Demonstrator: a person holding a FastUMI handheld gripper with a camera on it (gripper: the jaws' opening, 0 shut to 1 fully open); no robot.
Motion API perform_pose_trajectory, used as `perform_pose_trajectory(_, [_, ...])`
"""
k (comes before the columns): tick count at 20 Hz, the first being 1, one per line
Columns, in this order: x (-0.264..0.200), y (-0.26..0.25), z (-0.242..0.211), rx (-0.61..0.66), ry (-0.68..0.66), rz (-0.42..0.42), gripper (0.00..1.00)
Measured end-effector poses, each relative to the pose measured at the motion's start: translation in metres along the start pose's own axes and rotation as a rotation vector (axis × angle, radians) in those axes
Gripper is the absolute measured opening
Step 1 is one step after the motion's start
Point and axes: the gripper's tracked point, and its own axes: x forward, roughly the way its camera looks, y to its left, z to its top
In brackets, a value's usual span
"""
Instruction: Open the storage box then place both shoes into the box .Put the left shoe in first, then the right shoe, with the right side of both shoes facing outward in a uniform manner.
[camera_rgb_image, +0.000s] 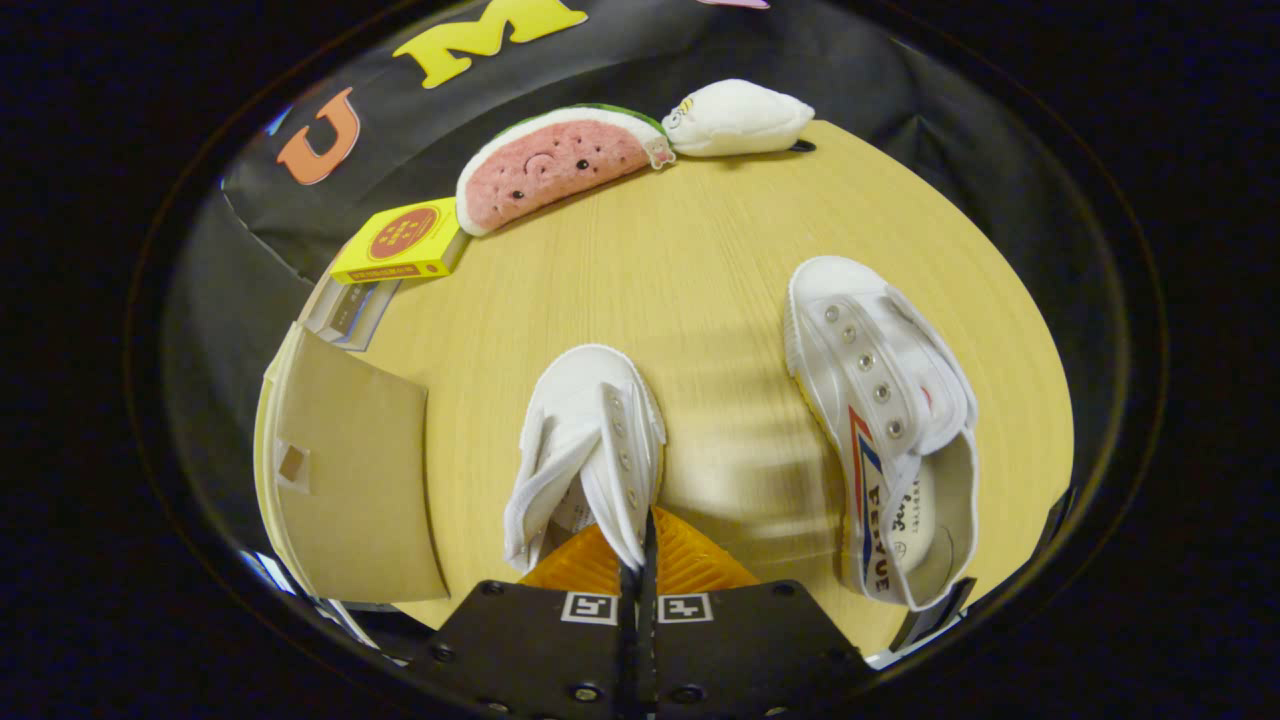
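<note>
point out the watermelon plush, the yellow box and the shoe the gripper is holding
watermelon plush (553, 163): gripper view, on its pink face.
yellow box (402, 241): gripper view, on its top panel, beside the plush.
held shoe (590, 400): gripper view, on its white toe; the gripper (640, 560) is shut on its side wall.

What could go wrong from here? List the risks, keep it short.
1. The gripper pinches only a thin side flap of the shoe between its fingers; the floppy canvas might slip or swing when carried.
2. The cardboard box lies close beside it, so a dangling shoe may catch its flap.
3. The other shoe lies on its side nearby and could be knocked.
</note>
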Motion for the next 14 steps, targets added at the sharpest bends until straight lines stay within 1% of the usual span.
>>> perform_pose_trajectory(5, [-0.059,0.034,0.003,0.082,-0.060,-0.011,0.00])
perform_pose_trajectory(10, [-0.130,0.111,0.011,0.120,-0.167,0.013,0.00])
perform_pose_trajectory(14, [-0.162,0.186,0.010,0.091,-0.232,0.052,0.00])
